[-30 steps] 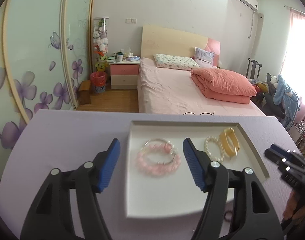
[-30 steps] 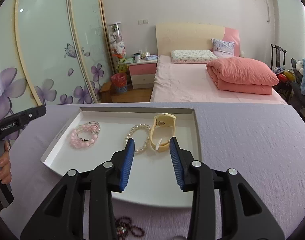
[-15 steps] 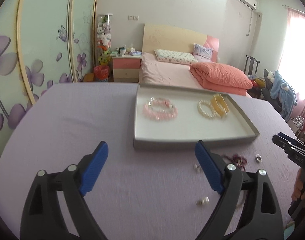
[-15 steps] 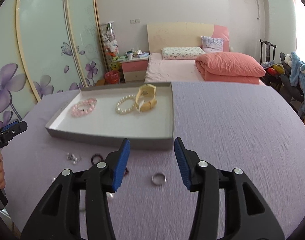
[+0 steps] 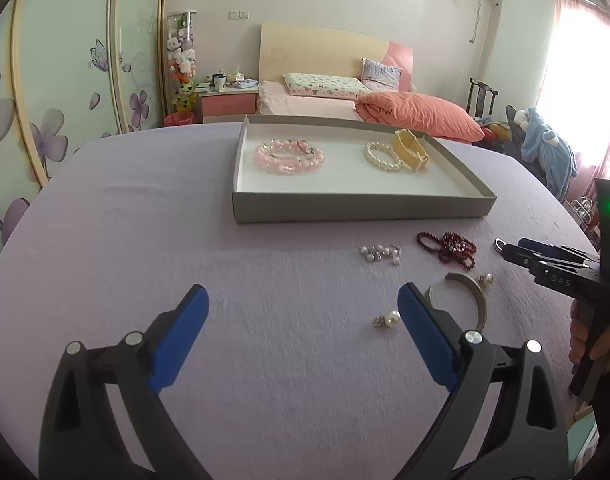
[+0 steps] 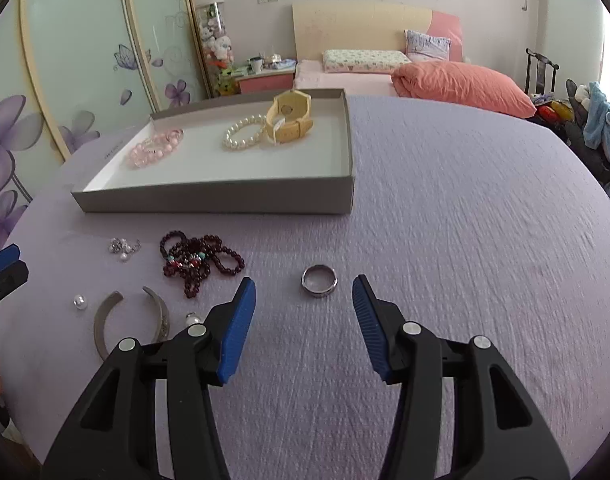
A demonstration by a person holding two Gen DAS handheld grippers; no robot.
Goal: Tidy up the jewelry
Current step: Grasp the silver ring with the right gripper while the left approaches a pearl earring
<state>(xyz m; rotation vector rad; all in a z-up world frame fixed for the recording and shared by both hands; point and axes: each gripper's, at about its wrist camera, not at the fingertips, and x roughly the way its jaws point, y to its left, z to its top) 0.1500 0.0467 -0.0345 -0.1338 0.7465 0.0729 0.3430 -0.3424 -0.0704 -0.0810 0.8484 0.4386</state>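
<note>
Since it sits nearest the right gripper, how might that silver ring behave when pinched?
The silver ring looks like smooth rigid metal, so it could slip from the pads. Lying flat on the lilac cloth, it probably offers little edge to catch. Tipped upright, it may roll.

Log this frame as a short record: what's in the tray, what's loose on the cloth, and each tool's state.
in tray: pink bracelet, pearl bracelet, yellow watch
loose on cloth: red beads, ring, cuff, pearl earrings
left tool: opening, nothing between fingers
right tool: opening, empty, ring just ahead
</note>
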